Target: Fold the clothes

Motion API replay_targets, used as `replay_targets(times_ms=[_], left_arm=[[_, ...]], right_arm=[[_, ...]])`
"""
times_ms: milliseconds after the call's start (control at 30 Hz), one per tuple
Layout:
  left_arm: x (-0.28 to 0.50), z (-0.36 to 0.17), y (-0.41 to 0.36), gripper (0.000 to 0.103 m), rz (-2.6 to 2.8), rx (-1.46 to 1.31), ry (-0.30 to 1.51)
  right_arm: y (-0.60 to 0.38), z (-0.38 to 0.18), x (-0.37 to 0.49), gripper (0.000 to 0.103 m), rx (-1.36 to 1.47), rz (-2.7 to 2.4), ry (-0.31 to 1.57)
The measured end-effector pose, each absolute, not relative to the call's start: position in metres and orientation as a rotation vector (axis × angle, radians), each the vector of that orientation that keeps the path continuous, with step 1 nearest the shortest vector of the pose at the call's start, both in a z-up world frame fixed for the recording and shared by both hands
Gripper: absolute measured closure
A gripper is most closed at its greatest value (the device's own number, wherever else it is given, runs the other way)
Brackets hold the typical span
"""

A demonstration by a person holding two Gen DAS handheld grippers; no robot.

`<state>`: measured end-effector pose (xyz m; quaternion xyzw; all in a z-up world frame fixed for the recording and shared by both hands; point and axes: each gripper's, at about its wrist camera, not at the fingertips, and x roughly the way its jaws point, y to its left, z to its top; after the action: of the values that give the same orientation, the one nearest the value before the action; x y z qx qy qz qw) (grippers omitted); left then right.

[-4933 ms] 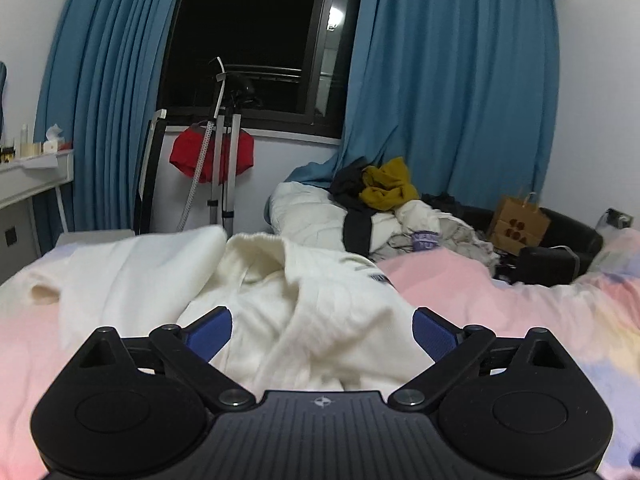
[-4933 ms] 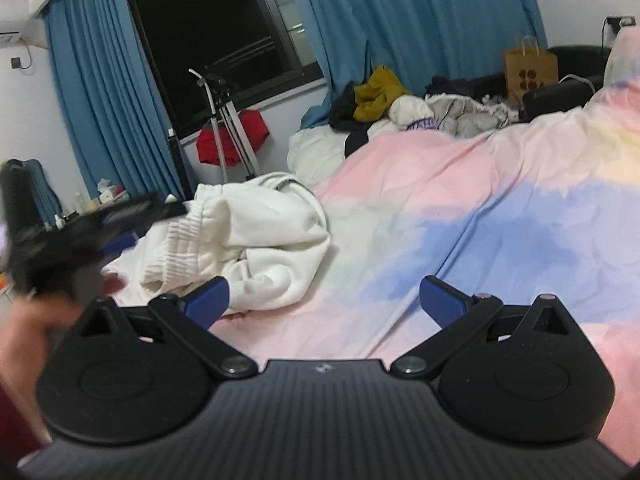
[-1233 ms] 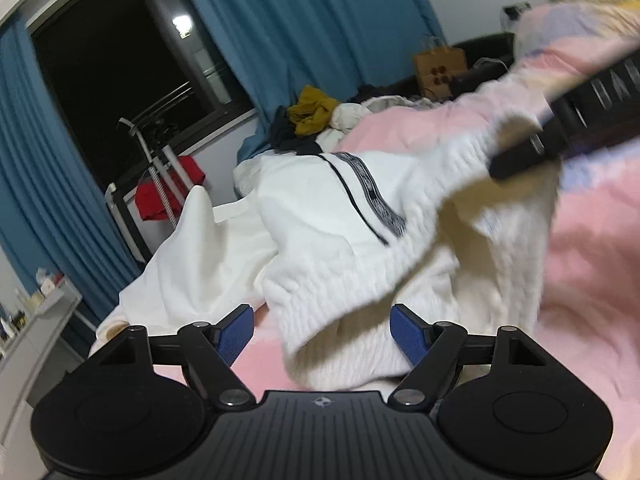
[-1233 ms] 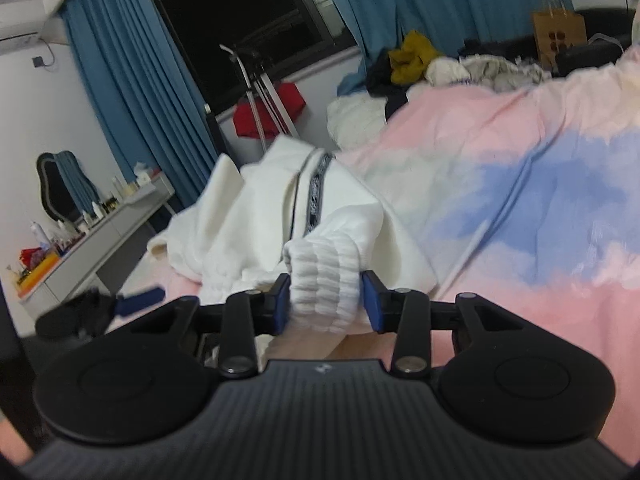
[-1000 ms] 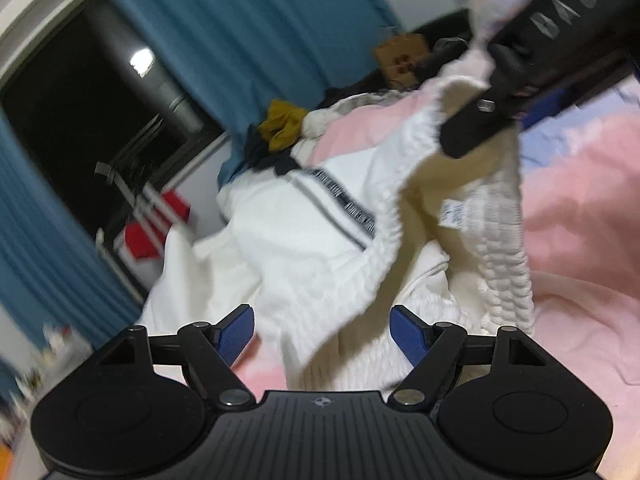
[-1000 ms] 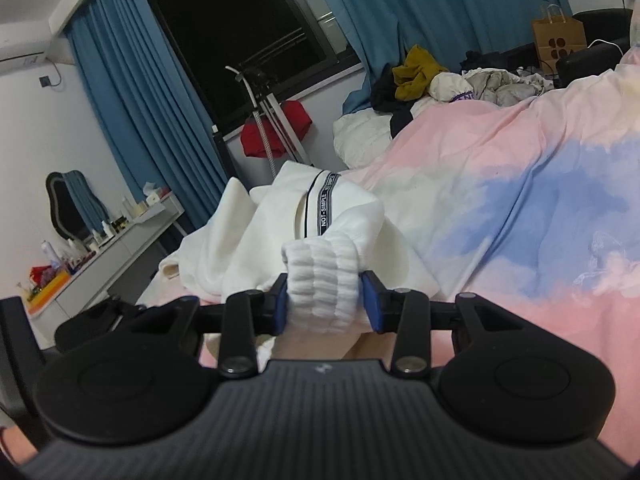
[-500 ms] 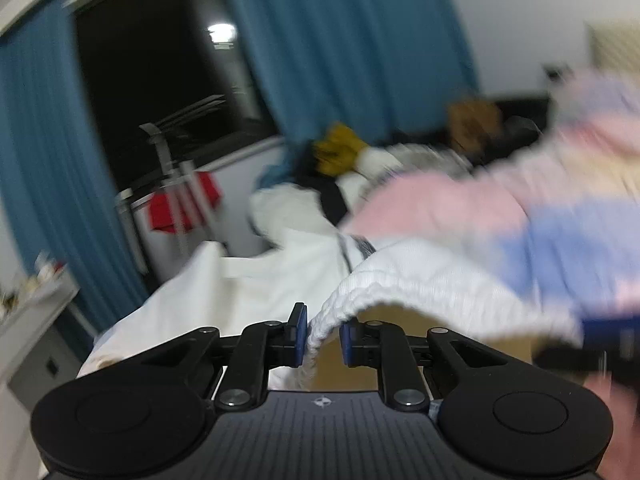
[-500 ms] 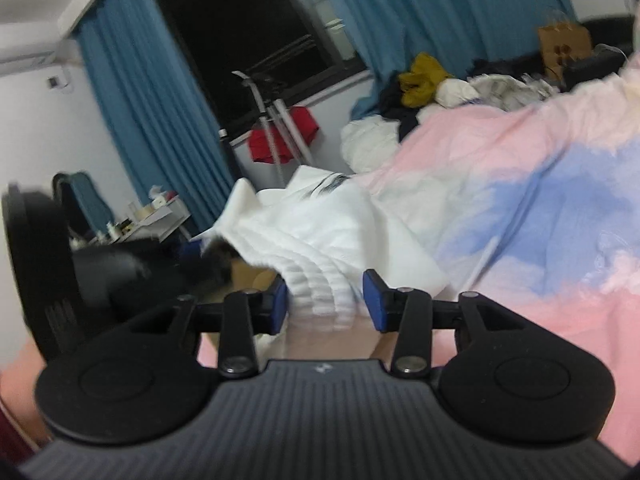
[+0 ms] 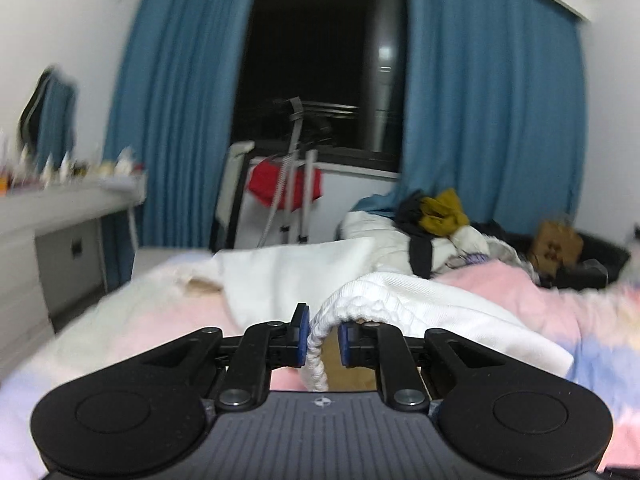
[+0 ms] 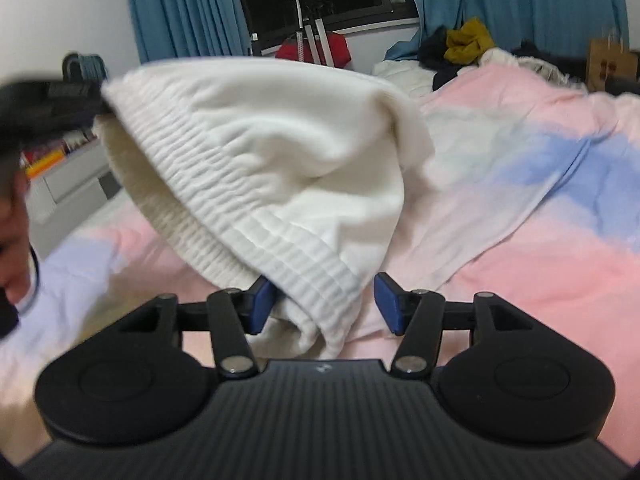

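A bedroom at night, blue curtains (image 9: 180, 92) flanking a dark window (image 9: 320, 60), and a bed under a pink-and-blue duvet (image 10: 520, 208). On it, the white garment (image 10: 272, 168), ribbed at its hem, partly lifted off the duvet and stretched between two grippers. The left gripper (image 9: 323, 338) is clamped narrow on the ribbed edge, cloth pinched between its blue pads. The right gripper (image 10: 325, 304) has just been opening its jaws; they stand fairly wide, the hem lying between them, resting against the left pad and clear of the right one. Further back, a heap of clothes (image 9: 436, 220) with a mustard piece on top, a brown paper bag (image 9: 556, 244), a red cloth (image 9: 284, 184) on a rack, and a white desk (image 9: 60, 208) at the left.
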<state>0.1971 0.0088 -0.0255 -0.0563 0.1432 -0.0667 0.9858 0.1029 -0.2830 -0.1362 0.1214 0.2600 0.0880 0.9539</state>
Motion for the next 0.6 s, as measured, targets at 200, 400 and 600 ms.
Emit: replay_targets(times_ms=[200, 400, 600], left_arm=[[0.195, -0.024, 0.07, 0.088, -0.102, -0.206, 0.297], [0.189, -0.027, 0.098, 0.088, -0.103, -0.215, 0.315], [0.185, -0.025, 0.107, 0.088, -0.071, -0.258, 0.303]], right_arm=[[-0.277, -0.12, 0.091, 0.046, 0.277, 0.277, 0.416], [-0.269, -0.126, 0.105, 0.045, 0.202, 0.232, 0.452], [-0.281, -0.119, 0.104, 0.045, 0.25, 0.219, 0.474]])
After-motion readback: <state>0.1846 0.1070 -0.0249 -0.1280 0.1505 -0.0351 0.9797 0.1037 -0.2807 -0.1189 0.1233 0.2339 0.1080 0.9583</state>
